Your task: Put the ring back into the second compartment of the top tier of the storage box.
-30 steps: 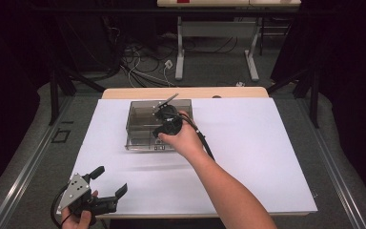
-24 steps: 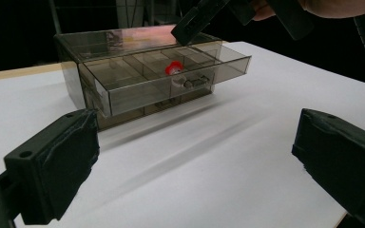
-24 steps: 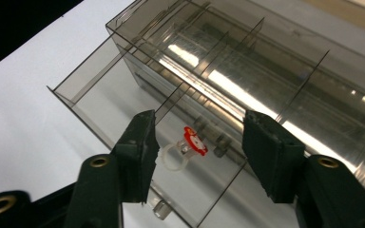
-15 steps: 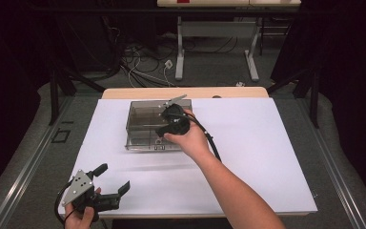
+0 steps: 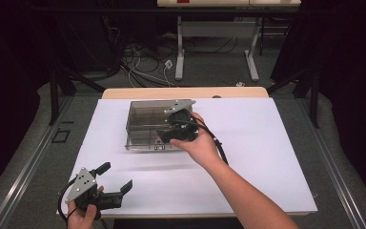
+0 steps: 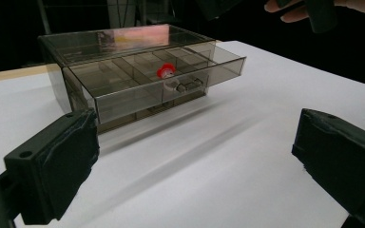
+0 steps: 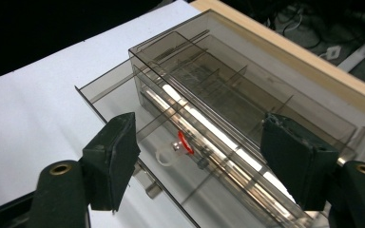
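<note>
High view – right gripper [image 5: 164, 136] held over the smoky clear drawer box [image 5: 145, 114], jaws parted with nothing between them
A small red-capped piece [image 6: 166, 71] is seen lying in the pulled-out top drawer [image 6: 138, 83] – the drop-off step is judged just done, the jaws having just been opening; next the drawer front would need to be pushed shut squarely. Left gripper [image 5: 112, 183] is kept apart at the near table [image 5: 267, 157] edge, jaws spread and empty
</note>
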`<state>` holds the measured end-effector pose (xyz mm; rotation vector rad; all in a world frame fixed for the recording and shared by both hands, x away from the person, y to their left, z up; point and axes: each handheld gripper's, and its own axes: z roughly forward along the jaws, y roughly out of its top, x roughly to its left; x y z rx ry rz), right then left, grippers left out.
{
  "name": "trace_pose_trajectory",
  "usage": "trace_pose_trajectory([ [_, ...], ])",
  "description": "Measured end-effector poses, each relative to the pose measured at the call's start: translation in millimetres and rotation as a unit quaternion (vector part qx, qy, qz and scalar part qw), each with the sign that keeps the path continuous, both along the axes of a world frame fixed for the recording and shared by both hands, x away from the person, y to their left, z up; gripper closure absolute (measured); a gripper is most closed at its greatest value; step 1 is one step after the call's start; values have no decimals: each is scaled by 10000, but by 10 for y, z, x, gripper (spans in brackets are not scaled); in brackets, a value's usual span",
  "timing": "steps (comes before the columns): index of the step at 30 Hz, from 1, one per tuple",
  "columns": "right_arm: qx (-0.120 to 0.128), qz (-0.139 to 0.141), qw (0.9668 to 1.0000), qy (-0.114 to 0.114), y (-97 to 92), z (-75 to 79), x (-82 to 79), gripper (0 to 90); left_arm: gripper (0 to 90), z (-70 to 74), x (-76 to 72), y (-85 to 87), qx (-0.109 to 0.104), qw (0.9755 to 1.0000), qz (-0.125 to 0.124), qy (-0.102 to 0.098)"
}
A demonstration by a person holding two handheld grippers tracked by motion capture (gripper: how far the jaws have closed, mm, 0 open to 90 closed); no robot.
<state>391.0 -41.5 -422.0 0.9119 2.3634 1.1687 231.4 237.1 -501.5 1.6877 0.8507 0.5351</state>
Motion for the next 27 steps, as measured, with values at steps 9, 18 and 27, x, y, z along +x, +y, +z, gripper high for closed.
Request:
trace_pose_trajectory([
  [9, 168, -108, 9994, -267, -319, 32, -210, 148, 16, -2, 30, -20, -1, 10000, 22, 23],
  [18, 590, -436, 9963, -456, -758, -15, -387, 18, 16, -18, 71, -62, 38, 10000, 2, 65],
  [27, 972, -757, 9892, -800, -1334, -113, -686, 0, 16, -25, 49, -47, 37, 10000, 13, 70],
])
